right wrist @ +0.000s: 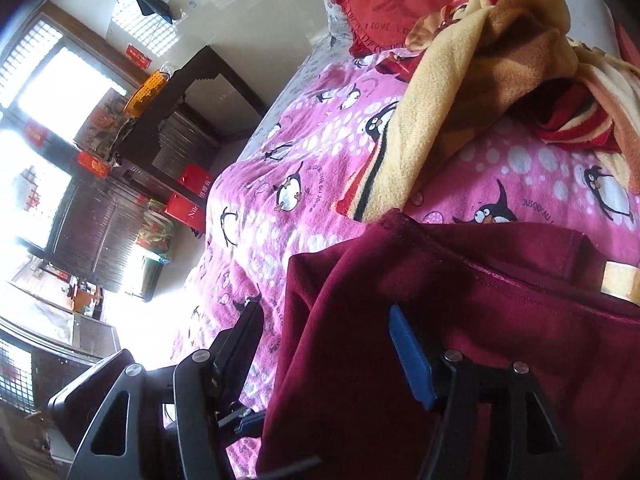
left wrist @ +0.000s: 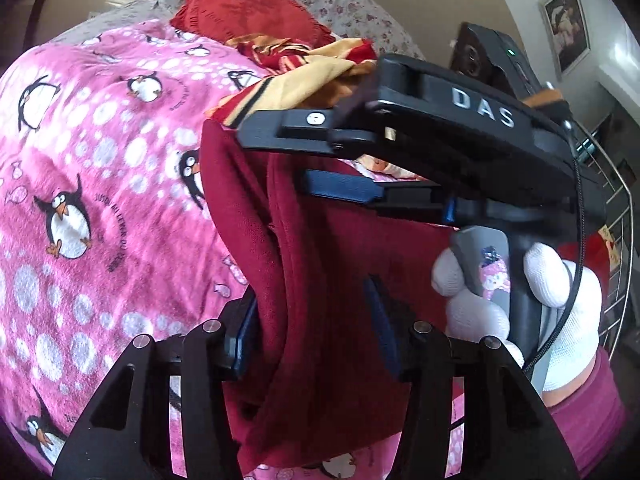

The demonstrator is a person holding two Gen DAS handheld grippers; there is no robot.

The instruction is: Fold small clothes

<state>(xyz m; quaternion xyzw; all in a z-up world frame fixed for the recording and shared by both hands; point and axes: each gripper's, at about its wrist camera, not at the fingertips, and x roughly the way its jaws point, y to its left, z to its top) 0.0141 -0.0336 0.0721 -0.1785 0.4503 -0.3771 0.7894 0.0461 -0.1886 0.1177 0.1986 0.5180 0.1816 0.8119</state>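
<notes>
The maroon garment (left wrist: 320, 264) lies bunched on the bed, at the centre of the left wrist view and filling the 5 o'clock part of the right wrist view (right wrist: 460, 320). A thick fold of it rises between the fingers of the left hand-held gripper (left wrist: 316, 340): the blue pad at 7 o'clock lies against the cloth, and the dark blue pad at 5 o'clock sits on its surface. Whether the two pads truly pinch the fold I cannot tell.

The right hand-held gripper (right wrist: 332, 344) stands open. Its blue-padded finger (right wrist: 412, 356) rests on top of the garment, while the other, black finger is over the bedcover beside the cloth's edge, apart from it. Seen from the left wrist camera, the same tool (left wrist: 340, 160) comes in from 3 o'clock, its jaws apart above the garment's upper part, held by a hand in a white glove (left wrist: 500, 292) at 4 o'clock.

Under the garment spreads a pink penguin-print bedcover (left wrist: 100, 200), filling the 9 o'clock half of the left view and the middle of the right view (right wrist: 300, 168). Just beyond the garment, toward 12 o'clock, lies a crumpled cream and red striped cloth (left wrist: 296, 80), which in the right view reaches from 12 to 2 o'clock (right wrist: 480, 80). Behind it sits a red frilled cushion (left wrist: 240, 8), at 1 o'clock in the right view (right wrist: 392, 4).
</notes>
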